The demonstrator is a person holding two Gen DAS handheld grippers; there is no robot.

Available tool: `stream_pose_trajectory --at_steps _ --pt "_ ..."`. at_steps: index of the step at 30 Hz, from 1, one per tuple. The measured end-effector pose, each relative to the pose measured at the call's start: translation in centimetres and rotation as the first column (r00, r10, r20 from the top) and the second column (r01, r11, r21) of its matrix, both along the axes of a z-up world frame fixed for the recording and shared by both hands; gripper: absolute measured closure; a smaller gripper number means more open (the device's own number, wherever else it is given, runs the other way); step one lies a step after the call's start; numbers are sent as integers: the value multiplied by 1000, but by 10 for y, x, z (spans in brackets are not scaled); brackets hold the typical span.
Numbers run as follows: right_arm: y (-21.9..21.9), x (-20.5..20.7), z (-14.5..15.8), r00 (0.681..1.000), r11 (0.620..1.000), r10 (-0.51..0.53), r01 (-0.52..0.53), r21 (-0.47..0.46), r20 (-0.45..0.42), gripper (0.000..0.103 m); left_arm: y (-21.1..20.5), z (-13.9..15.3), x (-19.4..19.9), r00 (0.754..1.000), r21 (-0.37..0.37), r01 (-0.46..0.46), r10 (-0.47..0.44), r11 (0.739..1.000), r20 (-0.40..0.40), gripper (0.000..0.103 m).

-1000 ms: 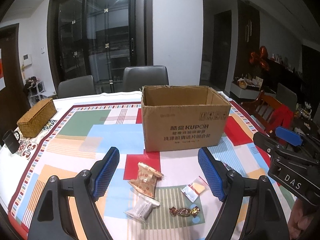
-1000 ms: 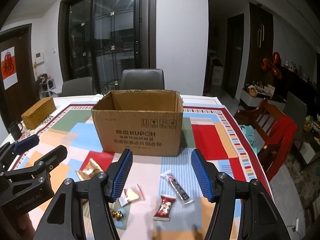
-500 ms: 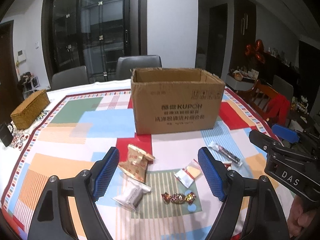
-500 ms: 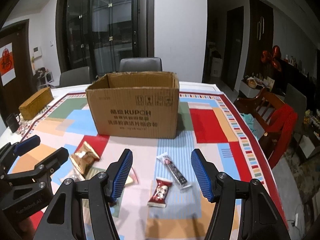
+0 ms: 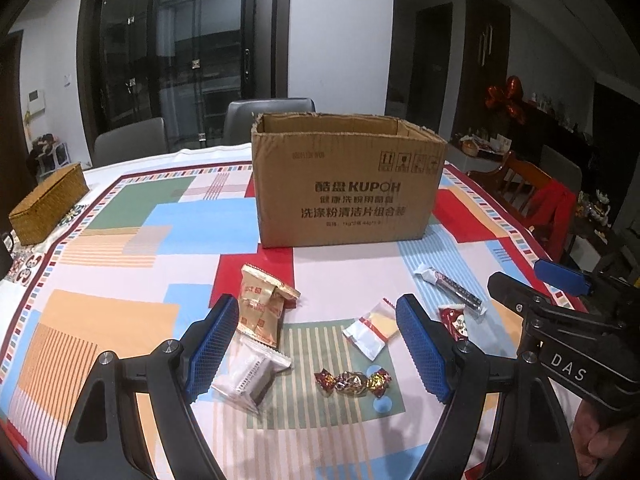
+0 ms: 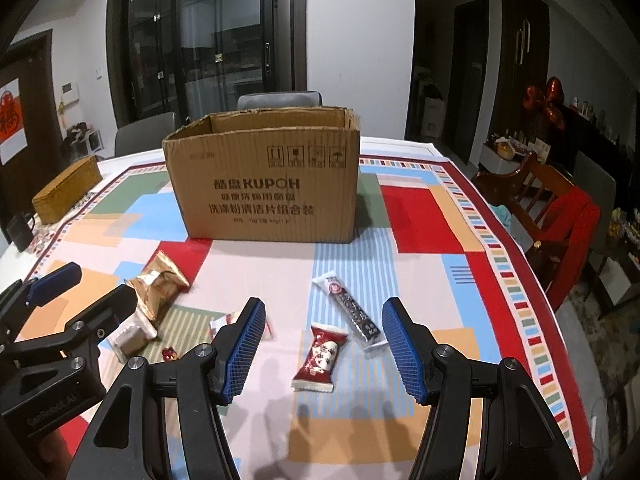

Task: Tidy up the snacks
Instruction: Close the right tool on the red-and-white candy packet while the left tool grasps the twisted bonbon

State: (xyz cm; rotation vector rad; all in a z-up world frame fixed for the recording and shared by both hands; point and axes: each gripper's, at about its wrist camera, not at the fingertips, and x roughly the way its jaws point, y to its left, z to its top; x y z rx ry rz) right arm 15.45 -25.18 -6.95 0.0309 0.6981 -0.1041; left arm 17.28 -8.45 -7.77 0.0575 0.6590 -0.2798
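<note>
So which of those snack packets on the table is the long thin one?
The black stick packet with a white end, lying nearest the cardboard box. The red packet beside it is short, and the gold packet is crumpled.

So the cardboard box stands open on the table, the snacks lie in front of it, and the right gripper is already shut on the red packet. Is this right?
Not quite. In the right wrist view the right gripper is open and holds nothing; the red packet lies loose on the table between its fingers. The cardboard box is open, with the snacks in front of it.
</note>
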Motion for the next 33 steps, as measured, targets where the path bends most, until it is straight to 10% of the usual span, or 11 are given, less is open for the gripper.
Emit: stream_pose_trajectory --at_steps 33 --pt "-8 8 -50 994 999 1 3 39 -114 41 -27 -59 -3 987 74 107 -97 991 -131 22"
